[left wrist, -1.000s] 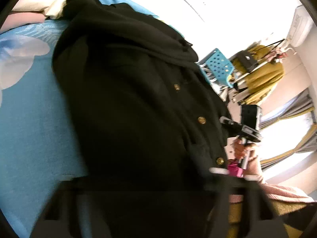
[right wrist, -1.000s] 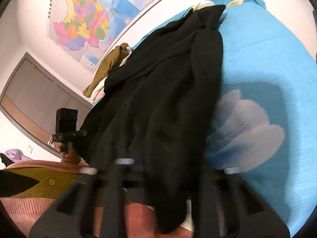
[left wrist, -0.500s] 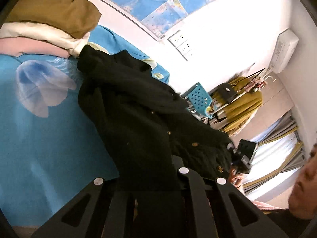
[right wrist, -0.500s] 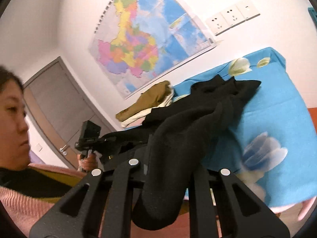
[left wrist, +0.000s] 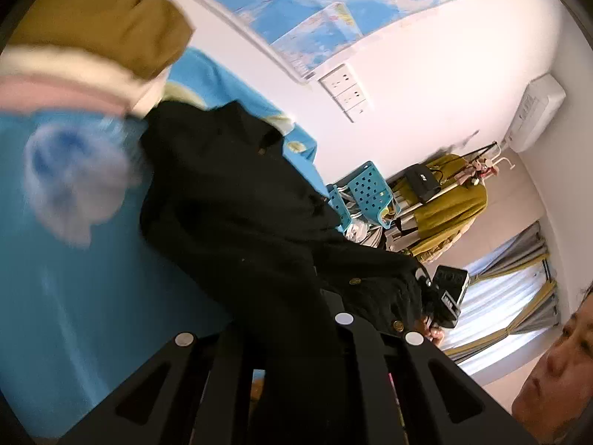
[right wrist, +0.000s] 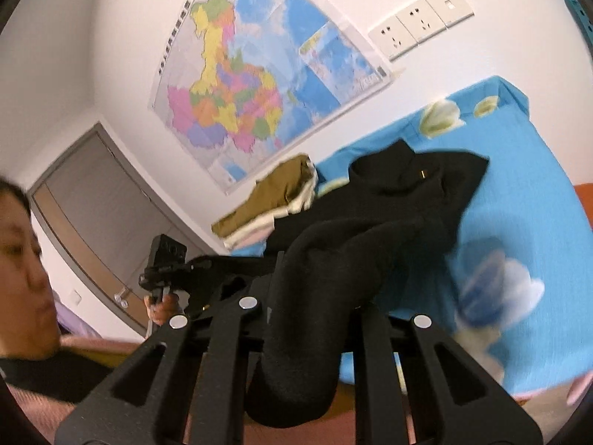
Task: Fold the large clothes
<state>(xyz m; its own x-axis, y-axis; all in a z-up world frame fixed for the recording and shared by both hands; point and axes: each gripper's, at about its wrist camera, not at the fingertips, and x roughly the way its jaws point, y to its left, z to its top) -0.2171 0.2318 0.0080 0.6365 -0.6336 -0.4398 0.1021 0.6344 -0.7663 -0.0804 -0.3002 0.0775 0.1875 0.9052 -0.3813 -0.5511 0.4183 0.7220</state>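
Now, in the left wrist view, the left gripper (left wrist: 296, 337) has clenched on the near hem of the black knitted cardigan with brass buttons (left wrist: 237, 222), where a second ago its jaws stood apart. The garment has lifted off the blue flower-printed bed sheet (left wrist: 74, 296) and stretches toward 11 o'clock, its collar still on the bed beside the stack of folded clothes (left wrist: 92, 37).

In the right wrist view, the right gripper (right wrist: 307, 307) keeps its pinch on a thick fold of the cardigan, which trails to 1 o'clock. Both hems are raised, so 1 fold can start.
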